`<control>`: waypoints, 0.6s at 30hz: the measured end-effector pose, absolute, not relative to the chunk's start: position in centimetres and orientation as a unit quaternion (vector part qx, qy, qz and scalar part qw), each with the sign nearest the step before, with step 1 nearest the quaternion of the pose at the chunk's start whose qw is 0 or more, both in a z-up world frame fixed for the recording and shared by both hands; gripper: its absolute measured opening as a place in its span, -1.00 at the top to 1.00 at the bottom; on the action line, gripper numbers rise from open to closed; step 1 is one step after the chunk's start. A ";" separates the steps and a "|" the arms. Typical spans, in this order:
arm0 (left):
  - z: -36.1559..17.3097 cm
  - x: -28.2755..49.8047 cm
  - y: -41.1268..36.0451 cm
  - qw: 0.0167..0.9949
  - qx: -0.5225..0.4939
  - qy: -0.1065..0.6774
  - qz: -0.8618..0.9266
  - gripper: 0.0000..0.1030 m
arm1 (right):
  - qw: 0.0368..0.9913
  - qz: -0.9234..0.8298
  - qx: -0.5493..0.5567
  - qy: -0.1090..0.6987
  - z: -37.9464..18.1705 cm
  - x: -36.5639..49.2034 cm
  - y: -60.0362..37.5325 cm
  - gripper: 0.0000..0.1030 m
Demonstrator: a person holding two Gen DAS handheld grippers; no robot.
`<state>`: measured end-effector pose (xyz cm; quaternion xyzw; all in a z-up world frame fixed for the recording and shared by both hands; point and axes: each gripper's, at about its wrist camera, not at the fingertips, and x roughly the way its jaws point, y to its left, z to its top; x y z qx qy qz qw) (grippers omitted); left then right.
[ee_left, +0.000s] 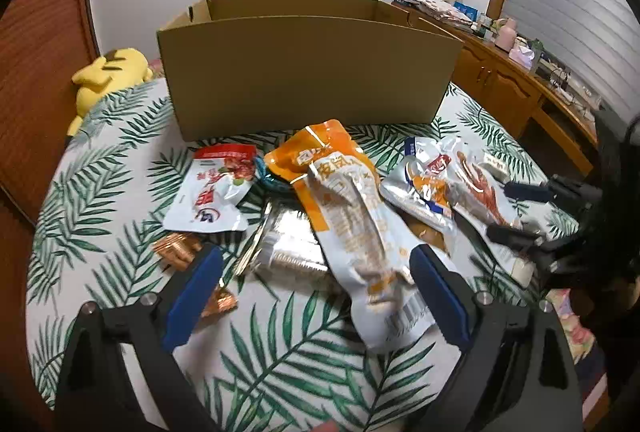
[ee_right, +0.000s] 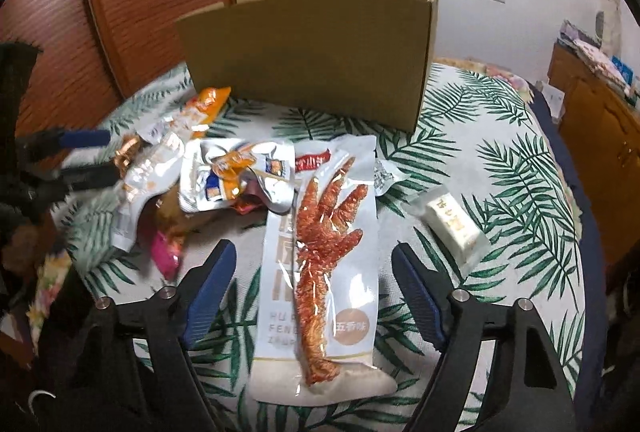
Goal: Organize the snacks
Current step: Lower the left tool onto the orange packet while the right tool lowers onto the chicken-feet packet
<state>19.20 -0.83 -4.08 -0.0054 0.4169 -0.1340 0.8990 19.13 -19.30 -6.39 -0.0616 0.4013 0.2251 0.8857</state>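
Left claw [ee_left: 316, 296] spread wide, blue-padded fingers [ee_left: 192, 300] apart and gripping nothing. Between them, touching neither pad for certain, lay the long orange-and-white plastic snack pouch [ee_left: 352, 228], its lower end nearest the claw and its orange top pointing ahead toward the open brown cardboard box [ee_left: 304, 72]. Just left of that pouch — a clear-wrapped silver biscuit pack [ee_left: 288, 252], partly tucked beneath it. Further ahead and left, a white pouch with a red top [ee_left: 216, 192]; close to the left finger, a crinkled copper-foil wrapper [ee_left: 180, 248]. To the right, a silver-and-orange foil packet [ee_left: 420, 192].

Right claw [ee_right: 312, 292] likewise opened wide, holding nothing. Straight ahead between its fingers lay the white plastic pouch showing a red chicken foot [ee_right: 320, 272], flat on the palm-leaf-printed bedspread [ee_right: 500, 192], lengthwise along the claw and untouched by either pad. To the right of the claw, apart from the pile, a small white wrapped block [ee_right: 452, 224]. Ahead and left, the jumble of foil packets, with a pink wrapper [ee_right: 166, 256] at its near edge. Beyond everything, the cardboard box standing upright on the bed.

Off to the left behind the box, a yellow plush toy [ee_left: 108, 76]. Far right, a wooden cabinet [ee_left: 508, 88] — cluttered on top.
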 end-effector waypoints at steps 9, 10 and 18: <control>-3.9 22.6 -2.3 0.887 -0.012 0.435 -0.157 -0.79 | 0.881 0.226 -0.082 0.407 -7.9 19.8 -19.2 -0.46; -4.0 22.9 -2.5 0.886 -0.011 0.437 -0.156 -0.71 | 0.881 0.227 -0.081 0.407 -7.9 19.9 -19.2 -0.46; -5.3 25.4 -2.5 0.867 -0.024 0.472 -0.159 -0.26 | 0.882 0.233 -0.072 0.403 -8.0 20.3 -19.3 -0.47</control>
